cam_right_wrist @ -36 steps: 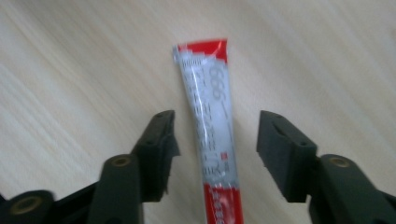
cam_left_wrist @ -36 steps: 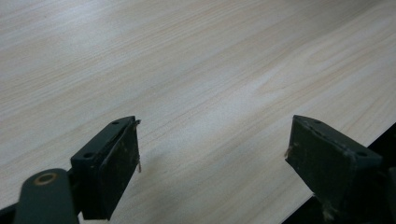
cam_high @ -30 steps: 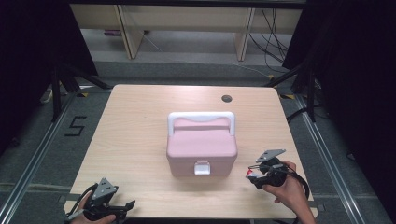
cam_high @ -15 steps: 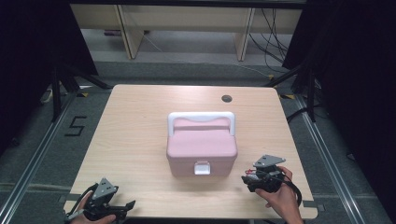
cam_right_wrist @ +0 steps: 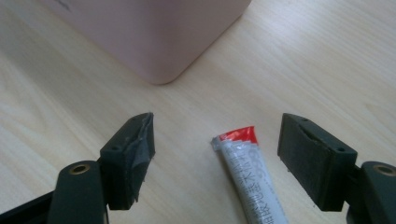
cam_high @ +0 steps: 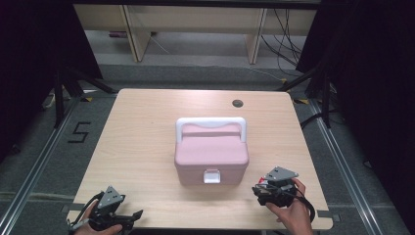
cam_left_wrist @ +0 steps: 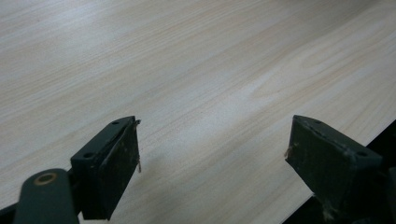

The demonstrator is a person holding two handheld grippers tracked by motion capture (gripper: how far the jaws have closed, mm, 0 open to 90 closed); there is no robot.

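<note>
A pink box (cam_high: pixel 211 156) with a white handle (cam_high: pixel 210 122) and a white front latch (cam_high: pixel 211 176) stands shut in the middle of the table. To its right front, my right gripper (cam_high: pixel 258 190) points toward the box's corner (cam_right_wrist: pixel 154 32). Its jaws have just been opening. In the right gripper view a small white tube with a red end (cam_right_wrist: pixel 245 168) lies on the wood inside my right gripper (cam_right_wrist: pixel 215 140), with neither pad touching it. My left gripper (cam_high: pixel 133 216) rests open at the front left corner, and the left gripper view shows bare wood inside my left gripper (cam_left_wrist: pixel 212 144).
A dark round hole (cam_high: pixel 238 103) sits near the table's far edge. The table's front edge (cam_left_wrist: pixel 327 154) runs just under the left gripper's right jaw. Grey floor with rails surrounds the wooden table (cam_high: pixel 142 142), and shelving stands behind.
My right gripper has shifted slightly toward the table's front edge and sunk lower. The pink box and the left gripper have stayed put.
</note>
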